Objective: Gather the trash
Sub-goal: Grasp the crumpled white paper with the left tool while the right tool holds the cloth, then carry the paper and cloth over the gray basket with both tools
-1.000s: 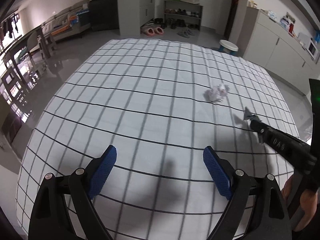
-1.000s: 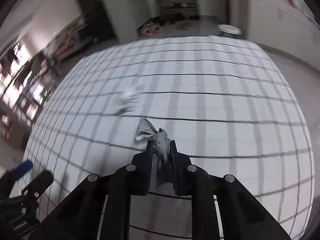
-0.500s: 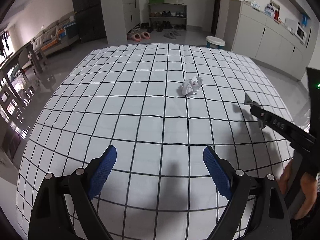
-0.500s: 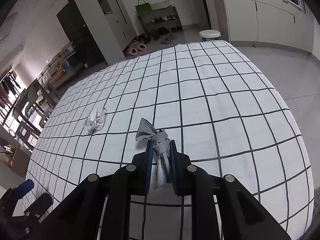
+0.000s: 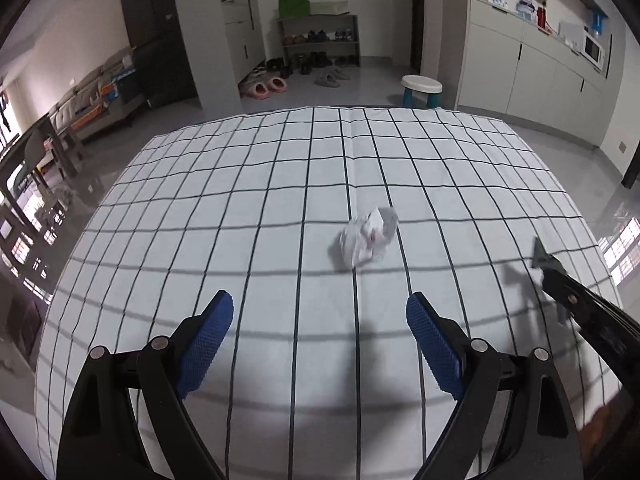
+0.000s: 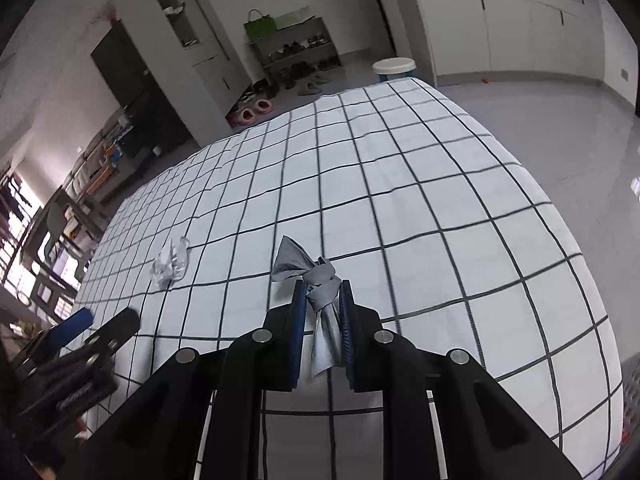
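A crumpled white paper ball lies on the checked tablecloth, a little ahead of my left gripper and slightly right of its centre line. That gripper is open, its blue pads wide apart with nothing between them. My right gripper is shut on the knotted neck of a grey plastic bag, whose tip sticks out past the fingers. The same paper ball shows in the right wrist view, to the left of the bag. From the left wrist view the right gripper reaches in at the right edge.
The cloth covers a table whose edges curve away on all sides. Beyond the far edge stand a small white stool, a shoe rack with a green bag, and grey cabinets. A sofa is at the left.
The left gripper has swung toward the paper ball, which now sits nearer and closer to the centre of its view. The right gripper shifted and rolled, still holding the bag.
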Demonstrator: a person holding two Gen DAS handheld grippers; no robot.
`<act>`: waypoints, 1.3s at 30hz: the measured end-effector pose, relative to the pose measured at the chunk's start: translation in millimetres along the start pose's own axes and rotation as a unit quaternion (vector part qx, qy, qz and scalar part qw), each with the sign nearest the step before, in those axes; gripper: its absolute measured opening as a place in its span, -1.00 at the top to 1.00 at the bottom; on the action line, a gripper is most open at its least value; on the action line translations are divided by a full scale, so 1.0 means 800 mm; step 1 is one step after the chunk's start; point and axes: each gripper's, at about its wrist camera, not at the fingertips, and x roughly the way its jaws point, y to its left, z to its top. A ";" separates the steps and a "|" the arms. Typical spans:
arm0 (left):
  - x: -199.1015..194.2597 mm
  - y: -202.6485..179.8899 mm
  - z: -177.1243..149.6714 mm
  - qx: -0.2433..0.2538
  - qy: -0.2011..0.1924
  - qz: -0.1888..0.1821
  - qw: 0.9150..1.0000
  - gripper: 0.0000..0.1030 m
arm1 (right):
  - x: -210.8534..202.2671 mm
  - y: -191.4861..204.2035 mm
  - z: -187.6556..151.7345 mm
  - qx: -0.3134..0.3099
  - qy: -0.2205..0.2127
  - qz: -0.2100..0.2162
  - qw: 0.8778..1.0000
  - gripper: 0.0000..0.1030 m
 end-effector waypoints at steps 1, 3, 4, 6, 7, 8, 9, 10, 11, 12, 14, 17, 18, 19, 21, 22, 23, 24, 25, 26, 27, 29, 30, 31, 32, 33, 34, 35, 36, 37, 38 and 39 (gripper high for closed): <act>0.006 -0.001 0.003 0.000 0.002 -0.002 1.000 -0.69 | 0.002 0.000 0.000 -0.001 0.003 0.000 1.000 0.69; 0.020 -0.004 0.011 0.000 0.007 -0.006 1.000 -0.69 | 0.001 0.003 -0.001 -0.006 0.002 -0.004 1.000 0.69; 0.025 -0.006 0.013 0.000 0.007 -0.009 1.000 -0.69 | 0.001 0.005 -0.002 -0.008 0.002 -0.005 1.000 0.69; 0.035 -0.009 0.019 0.001 0.009 -0.010 1.000 -0.69 | 0.001 0.005 -0.003 -0.010 0.003 -0.006 1.000 0.69; 0.040 -0.010 0.022 0.002 0.009 -0.011 1.000 -0.69 | 0.001 0.005 -0.003 -0.009 0.004 -0.005 1.000 0.69; 0.047 -0.012 0.025 0.002 0.009 -0.013 1.000 -0.69 | 0.001 0.004 -0.003 -0.008 0.004 -0.005 1.000 0.69; 0.051 -0.013 0.027 0.001 0.012 -0.014 1.000 -0.69 | 0.002 0.005 -0.003 -0.008 0.005 -0.005 1.000 0.69; 0.056 -0.015 0.029 -0.002 0.015 -0.017 1.000 -0.69 | 0.002 0.007 -0.003 -0.010 0.005 -0.005 1.000 0.69; 0.063 -0.017 0.032 -0.004 0.021 -0.023 1.000 -0.68 | 0.002 0.008 -0.003 -0.011 0.005 -0.006 1.000 0.69; 0.066 -0.019 0.035 -0.004 0.023 -0.025 0.999 -0.59 | 0.002 0.009 -0.004 -0.012 0.005 -0.006 1.000 0.69; 0.071 -0.026 0.039 0.003 0.029 -0.033 0.999 -0.32 | 0.003 0.010 -0.003 -0.013 0.005 -0.006 1.000 0.69; 0.072 -0.029 0.038 0.000 0.029 -0.049 0.998 0.26 | 0.003 0.013 -0.004 -0.016 0.006 -0.007 1.000 0.69; 0.071 -0.032 0.037 0.005 0.027 -0.050 0.998 0.38 | 0.003 0.013 -0.004 -0.016 0.007 -0.006 1.000 0.69; 0.069 -0.034 0.035 0.009 0.025 -0.049 0.998 0.40 | 0.004 0.014 -0.004 -0.016 0.007 -0.006 1.000 0.69; 0.066 -0.035 0.034 0.006 0.022 -0.049 0.999 0.40 | 0.005 0.016 -0.003 -0.016 0.008 -0.006 1.000 0.69; 0.063 -0.034 0.034 0.001 0.021 -0.052 0.998 0.40 | 0.006 0.016 -0.003 -0.016 0.008 -0.006 1.000 0.69; 0.061 -0.032 0.032 -0.004 0.020 -0.053 0.998 0.40 | 0.006 0.016 -0.002 -0.014 0.009 -0.006 1.000 0.69; 0.057 -0.031 0.030 -0.006 0.020 -0.051 0.998 0.40 | 0.007 0.016 -0.002 -0.013 0.009 -0.006 1.000 0.69; 0.051 -0.030 0.026 -0.006 0.022 -0.047 0.999 0.40 | 0.006 0.015 -0.001 -0.012 0.009 -0.006 1.000 0.69; 0.046 -0.028 0.023 -0.006 0.022 -0.044 0.999 0.40 | 0.006 0.015 -0.001 -0.012 0.008 -0.006 1.000 0.69; 0.037 -0.023 0.022 -0.010 0.020 -0.039 0.999 0.40 | 0.005 0.015 -0.001 -0.012 0.008 -0.006 1.000 0.69; 0.016 -0.010 0.018 -0.015 0.012 -0.025 1.000 0.40 | 0.004 0.014 -0.001 -0.012 0.009 -0.002 1.000 0.69; -0.001 -0.003 0.014 -0.016 0.003 -0.013 1.000 0.40 | 0.003 0.015 -0.002 -0.013 0.008 0.000 1.000 0.69; -0.018 0.004 0.008 -0.017 -0.003 -0.004 1.000 0.40 | 0.002 0.015 -0.003 -0.013 0.005 0.000 1.000 0.69; -0.026 0.008 0.005 -0.019 -0.003 -0.002 1.000 0.40 | 0.002 0.015 -0.003 -0.014 0.003 -0.002 1.000 0.69; -0.040 0.016 -0.004 -0.026 0.000 -0.006 1.000 0.40 | 0.000 0.018 -0.002 -0.017 -0.005 -0.006 1.000 0.69; -0.050 0.022 -0.009 -0.032 0.003 -0.011 0.999 0.40 | -0.004 0.020 -0.001 -0.023 -0.012 -0.012 1.000 0.69; -0.060 0.027 -0.016 -0.035 0.004 -0.013 0.999 0.40 | -0.009 0.022 0.000 -0.028 -0.018 -0.016 0.999 0.69; -0.074 0.031 -0.024 -0.035 0.003 -0.012 0.999 0.40 | -0.019 0.025 0.000 -0.035 -0.026 -0.020 0.999 0.69; -0.084 0.032 -0.029 -0.032 0.000 -0.010 0.999 0.40 | -0.032 0.028 0.001 -0.041 -0.028 -0.020 0.999 0.69; -0.094 0.033 -0.034 -0.028 -0.003 -0.009 1.000 0.40 | -0.040 0.029 0.002 -0.042 -0.029 -0.021 0.998 0.69; -0.106 0.033 -0.040 -0.023 -0.007 -0.006 1.000 0.40 | -0.058 0.027 0.003 -0.040 -0.032 -0.020 0.998 0.69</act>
